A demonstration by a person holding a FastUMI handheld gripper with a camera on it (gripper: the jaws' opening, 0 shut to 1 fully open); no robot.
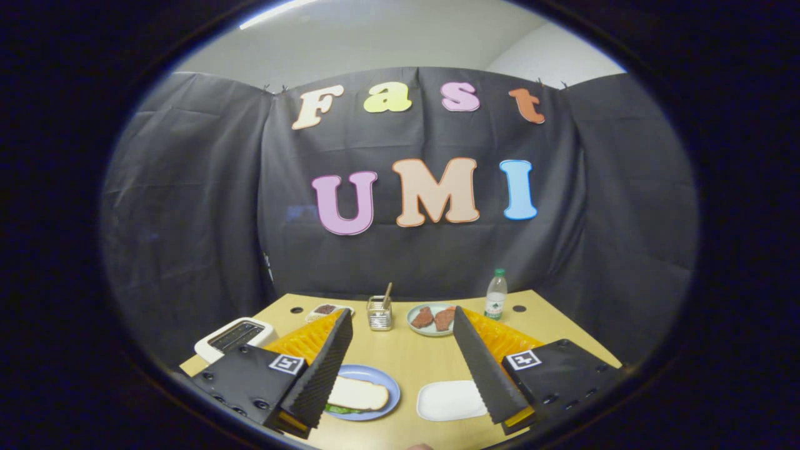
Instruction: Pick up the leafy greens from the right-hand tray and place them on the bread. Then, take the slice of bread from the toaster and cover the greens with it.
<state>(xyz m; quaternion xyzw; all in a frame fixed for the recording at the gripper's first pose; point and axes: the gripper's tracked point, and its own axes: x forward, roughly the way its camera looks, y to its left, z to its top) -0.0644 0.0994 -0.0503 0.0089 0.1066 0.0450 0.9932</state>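
Bread (357,395) lies on one blue plate (382,377), with a bit of leafy greens (340,409) peeking out under it, just beside the left finger. One toaster (234,338) stands at the left. Behind it is one small dish (327,310), then one jar (379,312) with a stick in it, then one plate (430,319) with two brown pieces. One white tray (450,400) lies between the fingers. One bottle (495,295) stands at the right. The gripper (400,325) is spread wide, holding nothing.
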